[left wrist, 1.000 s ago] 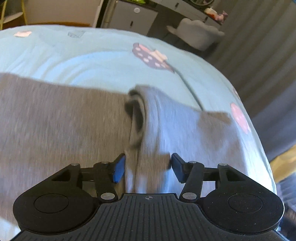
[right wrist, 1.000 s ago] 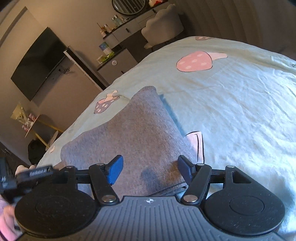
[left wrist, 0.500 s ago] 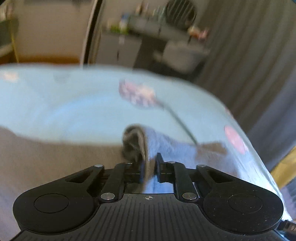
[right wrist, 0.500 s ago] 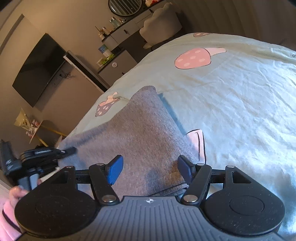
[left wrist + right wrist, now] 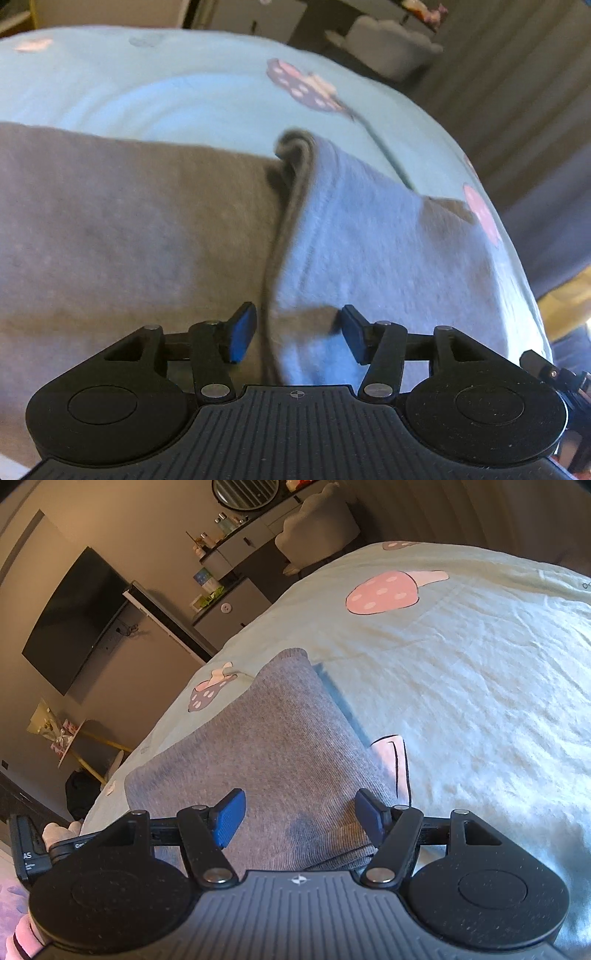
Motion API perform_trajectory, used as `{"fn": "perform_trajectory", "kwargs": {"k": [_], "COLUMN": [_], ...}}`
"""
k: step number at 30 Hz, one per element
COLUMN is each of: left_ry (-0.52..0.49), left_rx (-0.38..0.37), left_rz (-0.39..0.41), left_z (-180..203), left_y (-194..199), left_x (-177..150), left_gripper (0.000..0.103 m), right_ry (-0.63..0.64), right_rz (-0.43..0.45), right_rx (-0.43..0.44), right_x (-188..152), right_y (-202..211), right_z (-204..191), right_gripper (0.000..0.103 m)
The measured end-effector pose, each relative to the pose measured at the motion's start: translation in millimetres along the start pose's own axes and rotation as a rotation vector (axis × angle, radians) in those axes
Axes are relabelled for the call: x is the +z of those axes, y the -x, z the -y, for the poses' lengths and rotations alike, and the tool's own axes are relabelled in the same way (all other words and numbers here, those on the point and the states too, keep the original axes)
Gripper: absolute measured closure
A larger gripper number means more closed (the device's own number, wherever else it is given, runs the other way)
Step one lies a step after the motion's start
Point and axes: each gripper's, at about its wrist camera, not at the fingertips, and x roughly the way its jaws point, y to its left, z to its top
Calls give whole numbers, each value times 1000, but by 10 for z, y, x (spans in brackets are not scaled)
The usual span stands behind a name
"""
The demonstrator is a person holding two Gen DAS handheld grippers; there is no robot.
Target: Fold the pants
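Observation:
Grey pants [image 5: 129, 240] lie folded on a pale blue bed sheet [image 5: 166, 85] printed with mushrooms. A lighter folded layer [image 5: 369, 240] lies over them, and its doubled edge runs straight toward my left gripper [image 5: 297, 321]. The left jaws are opening; that edge sits between the blue pads without being pressed. In the right wrist view the pants [image 5: 288, 738] form a neat grey block. My right gripper [image 5: 300, 808] hovers open over their near end, gripping nothing. The left gripper's black body [image 5: 29, 853] shows at the far left, held by a hand.
The bed sheet [image 5: 480, 701] stretches wide to the right of the pants. Past the bed's far edge stand a wall television [image 5: 77, 620], a grey cabinet [image 5: 236, 605] and a padded chair [image 5: 317, 528]. Dark curtains [image 5: 517, 92] hang on the right.
Half a second ago my left gripper was shut on the fold's edge and held it up. It has since come down and opened, leaving the layer lying on the pants. The right gripper stayed put.

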Motion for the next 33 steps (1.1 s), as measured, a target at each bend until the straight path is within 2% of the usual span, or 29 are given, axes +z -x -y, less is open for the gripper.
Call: {"fn": "perform_trajectory", "kwargs": {"k": [3, 5, 8, 10, 13, 17, 19, 21, 23, 27, 29, 31, 33], "left_ry": [19, 24, 28, 33, 26, -12, -15, -32, -48, 10, 71, 140, 179], "left_rx": [-32, -5, -15, -31, -44, 2, 46, 129, 187, 169, 178, 207, 237], "left_rz": [-15, -19, -15, 20, 81, 154, 142, 95, 48, 93, 150, 218, 254], "left_z": [25, 44, 57, 75, 115, 100, 43, -9, -68, -179, -267, -380, -501], "left_y": [-54, -89, -24, 110, 347, 554, 539, 439, 373, 612, 805, 1033, 1213], "left_x": [3, 25, 24, 17, 20, 3, -7, -48, -132, -206, -184, -144, -110], "left_gripper": [50, 72, 81, 82, 84, 88, 90, 89, 74, 57, 35, 25, 24], "right_ry": [13, 40, 133, 197, 262, 304, 317, 289, 251, 272, 313, 356, 389], "right_rz": [3, 6, 57, 96, 107, 82, 41, -34, -80, -61, -65, -75, -93], "right_rx": [-10, -31, -58, -67, -56, -72, -86, -104, -133, -136, -151, -169, -178], "right_x": [-10, -13, -17, -21, -21, -59, -92, -75, -31, -54, -89, -143, -175], "right_y": [10, 22, 103, 153, 154, 49, -40, -170, -248, -201, -204, -229, -286], "right_z": [-30, -93, -276, -422, -589, -676, -653, -627, -577, -609, -693, -756, -805], "right_gripper": [36, 36, 36, 39, 67, 67, 67, 64, 63, 63, 61, 58, 56]}}
